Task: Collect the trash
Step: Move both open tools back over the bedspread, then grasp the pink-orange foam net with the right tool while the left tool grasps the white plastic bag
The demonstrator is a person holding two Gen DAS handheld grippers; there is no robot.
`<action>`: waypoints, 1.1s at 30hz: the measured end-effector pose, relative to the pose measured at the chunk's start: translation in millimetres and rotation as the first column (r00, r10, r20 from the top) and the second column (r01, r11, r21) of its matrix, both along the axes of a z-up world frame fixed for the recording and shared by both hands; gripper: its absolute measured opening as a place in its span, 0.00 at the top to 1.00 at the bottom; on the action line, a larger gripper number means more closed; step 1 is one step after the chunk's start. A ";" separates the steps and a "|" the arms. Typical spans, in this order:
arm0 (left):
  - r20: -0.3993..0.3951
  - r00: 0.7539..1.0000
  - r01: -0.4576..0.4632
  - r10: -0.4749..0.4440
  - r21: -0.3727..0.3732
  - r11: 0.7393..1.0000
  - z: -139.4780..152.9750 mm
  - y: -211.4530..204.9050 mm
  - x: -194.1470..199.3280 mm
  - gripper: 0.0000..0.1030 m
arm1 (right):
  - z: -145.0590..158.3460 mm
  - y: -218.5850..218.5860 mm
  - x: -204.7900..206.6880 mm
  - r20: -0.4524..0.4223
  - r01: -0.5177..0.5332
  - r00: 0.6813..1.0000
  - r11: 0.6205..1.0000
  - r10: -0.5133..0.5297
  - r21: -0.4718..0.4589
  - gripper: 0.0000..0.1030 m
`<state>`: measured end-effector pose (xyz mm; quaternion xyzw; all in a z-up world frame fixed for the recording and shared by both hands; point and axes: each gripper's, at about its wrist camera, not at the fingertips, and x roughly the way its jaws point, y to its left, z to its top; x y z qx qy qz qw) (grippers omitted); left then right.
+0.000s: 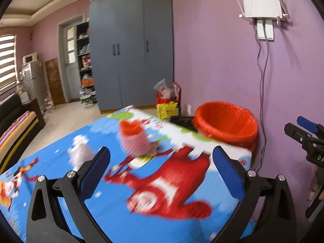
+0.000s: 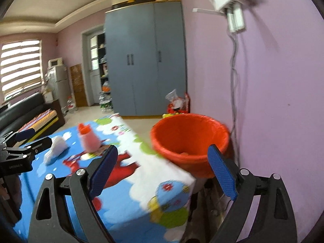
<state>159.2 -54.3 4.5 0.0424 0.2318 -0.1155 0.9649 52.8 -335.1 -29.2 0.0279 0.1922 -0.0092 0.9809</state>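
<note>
1. Left gripper (image 1: 162, 162): jaws spread wide, nothing between the blue pads; it hangs above the table with the blue cartoon-print cloth (image 1: 60, 158).
2. Right gripper (image 2: 162, 168): jaws likewise wide and empty, facing the orange-lined round waste bin (image 2: 190, 139) beside the table's far corner.
3. Trash remaining on the cloth: a pink paper cup with orange inside (image 1: 133, 137), upright, and a crumpled white wad (image 1: 80, 151) near it.
4. Both frames are blurred.
5. Recommendation: settle the gripper, straddle one item squarely, close gently to avoid crushing the cup, then release over the bin's mouth
</note>
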 end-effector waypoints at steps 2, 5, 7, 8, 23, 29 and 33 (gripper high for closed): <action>-0.012 1.000 -0.023 0.023 0.001 1.000 -5.4 19.0 -8.3 0.05 | -2.8 14.4 -3.6 -0.011 -0.023 1.000 1.000 0.023 -0.014 0.17; -0.029 0.997 -0.069 0.070 0.017 0.997 -16.8 52.0 -18.5 0.05 | -9.8 37.9 -2.1 -0.037 -0.060 0.998 0.998 0.059 -0.014 0.17; -0.034 0.994 -0.100 0.101 0.040 0.994 -23.3 69.3 -19.2 0.05 | -16.4 56.4 0.2 -0.058 -0.087 0.995 0.996 0.086 -0.030 0.17; -0.038 0.992 -0.116 0.118 0.052 0.992 -26.7 77.6 -18.1 0.05 | -18.8 65.4 2.1 -0.067 -0.102 0.993 0.994 0.099 -0.037 0.17; -0.101 0.953 -0.275 0.286 0.113 0.955 -59.7 165.0 55.6 0.05 | -71.5 168.4 115.8 -0.223 -0.260 0.943 0.965 0.245 -0.043 0.17; -0.127 0.941 -0.299 0.313 0.122 0.947 -64.9 179.3 85.8 0.05 | -82.4 201.3 191.7 -0.266 -0.300 0.923 0.953 0.279 -0.039 0.17; -0.160 0.943 -0.277 0.293 0.111 0.954 -69.8 178.8 108.9 0.05 | -82.6 213.9 232.0 -0.283 -0.306 0.916 0.952 0.284 -0.034 0.17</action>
